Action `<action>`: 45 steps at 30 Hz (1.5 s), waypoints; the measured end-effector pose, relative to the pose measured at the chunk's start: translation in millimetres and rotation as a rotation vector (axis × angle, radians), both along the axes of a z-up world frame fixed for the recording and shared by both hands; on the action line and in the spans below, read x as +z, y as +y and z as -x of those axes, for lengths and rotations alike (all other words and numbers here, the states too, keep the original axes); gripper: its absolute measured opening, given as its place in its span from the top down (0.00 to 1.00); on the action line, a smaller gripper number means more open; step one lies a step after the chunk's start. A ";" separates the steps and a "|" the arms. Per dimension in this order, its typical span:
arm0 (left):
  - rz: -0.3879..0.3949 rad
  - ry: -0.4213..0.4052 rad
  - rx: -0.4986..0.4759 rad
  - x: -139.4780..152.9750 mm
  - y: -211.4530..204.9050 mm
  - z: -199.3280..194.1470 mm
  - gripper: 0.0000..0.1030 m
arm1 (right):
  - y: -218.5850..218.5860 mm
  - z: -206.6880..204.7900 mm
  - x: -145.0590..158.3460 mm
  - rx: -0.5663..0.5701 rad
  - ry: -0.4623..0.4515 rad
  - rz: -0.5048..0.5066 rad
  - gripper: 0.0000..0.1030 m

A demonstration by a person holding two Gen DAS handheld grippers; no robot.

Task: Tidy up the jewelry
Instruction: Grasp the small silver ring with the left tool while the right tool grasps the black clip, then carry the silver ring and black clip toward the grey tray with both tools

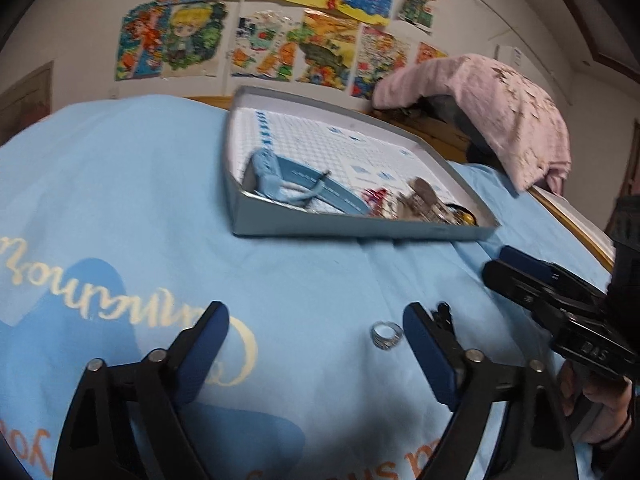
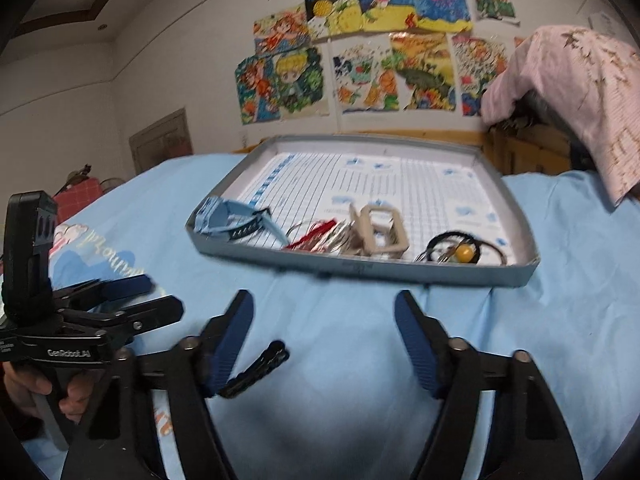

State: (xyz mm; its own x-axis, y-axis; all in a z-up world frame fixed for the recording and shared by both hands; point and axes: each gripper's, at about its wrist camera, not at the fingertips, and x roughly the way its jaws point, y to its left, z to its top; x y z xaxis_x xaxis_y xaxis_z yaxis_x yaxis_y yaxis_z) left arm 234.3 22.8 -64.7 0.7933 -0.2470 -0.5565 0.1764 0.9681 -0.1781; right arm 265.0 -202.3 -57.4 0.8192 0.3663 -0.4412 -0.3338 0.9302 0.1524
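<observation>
**Ana:** Silver on blue! A small silver metal ring [image 1: 386, 334] lies on the light blue printed bedsheet [image 1: 160, 200], just beside the right finger of the left tongs [image 1: 316, 350], which hang released with nothing between them.

**Ben:** And the right tongs [image 2: 324, 338] are spread wide too, gripping nothing. A slim black hair clip [image 2: 256, 370] sits on the sheet right by their left finger.

**Ana:** Well beyond both waits the shallow grey cardboard tray [image 2: 360, 270], already holding a pale blue watch strap [image 2: 230, 218], a beige rectangular buckle [image 2: 380, 230] and a black hair tie with a yellow bead [image 2: 464, 250].

**Ben:** That ring looks light, hard and slippery to me. I'd pinch it across the band, pressing into the soft sheet.

**Ana:** The clip seems stiff and thin; squeeze its flat sides at mid-length, I reckon.
</observation>
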 end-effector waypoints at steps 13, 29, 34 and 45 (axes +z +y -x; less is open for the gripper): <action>0.060 0.024 -0.206 -14.4 -13.1 -1.8 0.54 | 16.8 -13.8 -18.3 0.126 0.110 -0.004 0.66; 0.074 0.123 -0.241 -34.4 -21.2 -21.4 0.81 | 34.0 -27.5 -34.7 0.190 0.222 0.004 0.82; 0.078 0.122 -0.245 -36.5 -20.6 -21.8 0.83 | 35.5 -29.3 -37.8 0.194 0.241 -0.006 0.83; 0.041 0.058 -0.238 -31.7 -24.8 -10.1 0.83 | 32.9 -20.0 -35.0 0.183 0.204 -0.018 0.87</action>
State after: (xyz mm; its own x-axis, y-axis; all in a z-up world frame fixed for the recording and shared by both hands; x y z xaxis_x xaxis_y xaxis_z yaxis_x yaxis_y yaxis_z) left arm 244.4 -2.0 -96.3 0.6773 -0.4467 -0.5846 0.3871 0.8921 -0.2332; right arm 285.0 -169.4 -92.4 0.6337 0.5090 -0.5825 -0.4566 0.8540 0.2495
